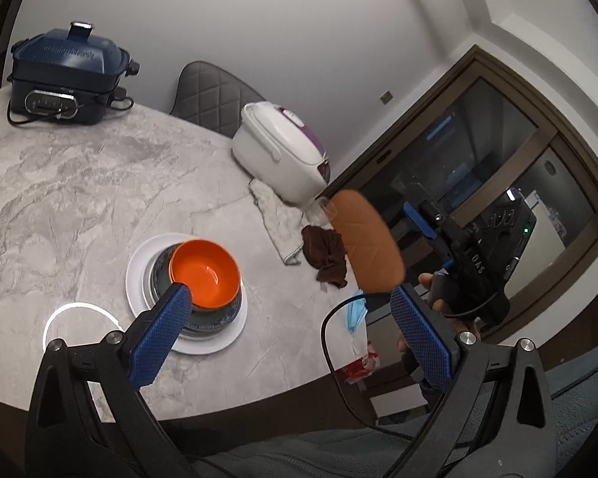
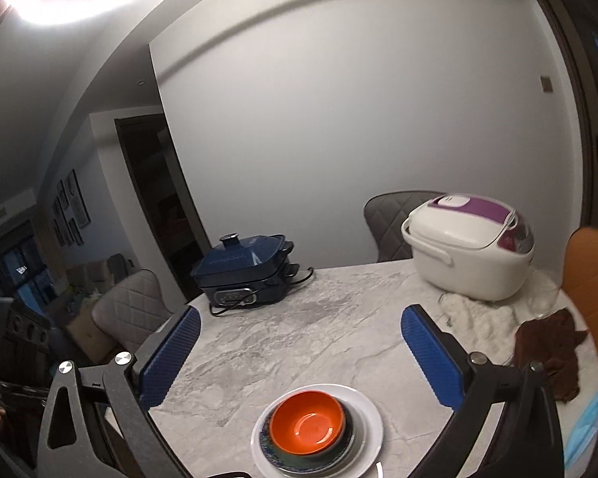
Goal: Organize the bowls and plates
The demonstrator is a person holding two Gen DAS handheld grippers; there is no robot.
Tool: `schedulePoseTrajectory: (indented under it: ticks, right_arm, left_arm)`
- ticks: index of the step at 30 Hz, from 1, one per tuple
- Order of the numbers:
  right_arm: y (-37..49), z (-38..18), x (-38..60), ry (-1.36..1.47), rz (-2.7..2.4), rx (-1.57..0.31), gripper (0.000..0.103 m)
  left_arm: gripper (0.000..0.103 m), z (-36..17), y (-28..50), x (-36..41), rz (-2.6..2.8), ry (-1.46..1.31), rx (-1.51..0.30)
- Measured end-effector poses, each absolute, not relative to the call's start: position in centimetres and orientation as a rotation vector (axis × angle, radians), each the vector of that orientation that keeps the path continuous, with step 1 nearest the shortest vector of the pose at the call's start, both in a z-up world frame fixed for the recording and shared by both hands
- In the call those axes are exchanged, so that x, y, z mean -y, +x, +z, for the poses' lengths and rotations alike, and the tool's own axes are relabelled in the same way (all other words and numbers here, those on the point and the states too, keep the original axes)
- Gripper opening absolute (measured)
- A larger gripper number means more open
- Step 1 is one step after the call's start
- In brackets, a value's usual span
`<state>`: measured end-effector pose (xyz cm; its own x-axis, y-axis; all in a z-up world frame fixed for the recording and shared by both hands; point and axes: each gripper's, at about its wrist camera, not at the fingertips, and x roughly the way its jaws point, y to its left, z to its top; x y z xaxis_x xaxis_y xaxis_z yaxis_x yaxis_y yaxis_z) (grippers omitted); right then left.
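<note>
An orange bowl (image 1: 205, 275) sits in a dark patterned bowl (image 1: 211, 314) on a white plate (image 1: 139, 279), stacked on the marble table. My left gripper (image 1: 291, 298) is open and empty, its left finger (image 1: 159, 338) just in front of the stack. In the right wrist view the same orange bowl (image 2: 307, 424), dark bowl (image 2: 275, 454) and white plate (image 2: 362, 410) lie low between the fingers. My right gripper (image 2: 299, 314) is open and empty, above and behind the stack.
A blue electric cooker (image 1: 65, 75) and a white rice cooker (image 1: 279, 151) stand at the table's far side. A white cloth (image 1: 277, 215), a brown cloth (image 1: 327, 255) and a blue face mask (image 1: 357, 310) lie right. An orange chair back (image 1: 364, 239) stands at the table edge.
</note>
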<state>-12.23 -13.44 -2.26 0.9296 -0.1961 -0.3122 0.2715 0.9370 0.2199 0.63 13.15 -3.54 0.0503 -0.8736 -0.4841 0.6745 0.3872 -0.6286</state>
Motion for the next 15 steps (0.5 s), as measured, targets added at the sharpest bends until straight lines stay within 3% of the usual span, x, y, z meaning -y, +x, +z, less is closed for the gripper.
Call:
schedulePoseTrajectory:
  ticks: [7, 15]
  right_arm:
    - [-11.1, -1.6, 11.5, 0.106, -0.402, -0.411, 0.103]
    - [-7.0, -9.5, 15.7, 0.334, -0.367, -0.802, 0.103]
  left_arm:
    - [0.1, -5.4, 3.6, -12.2, -0.975, -0.145, -1.028]
    - [0.102, -7.7, 6.1, -7.1, -0.563, 0.164, -0.932]
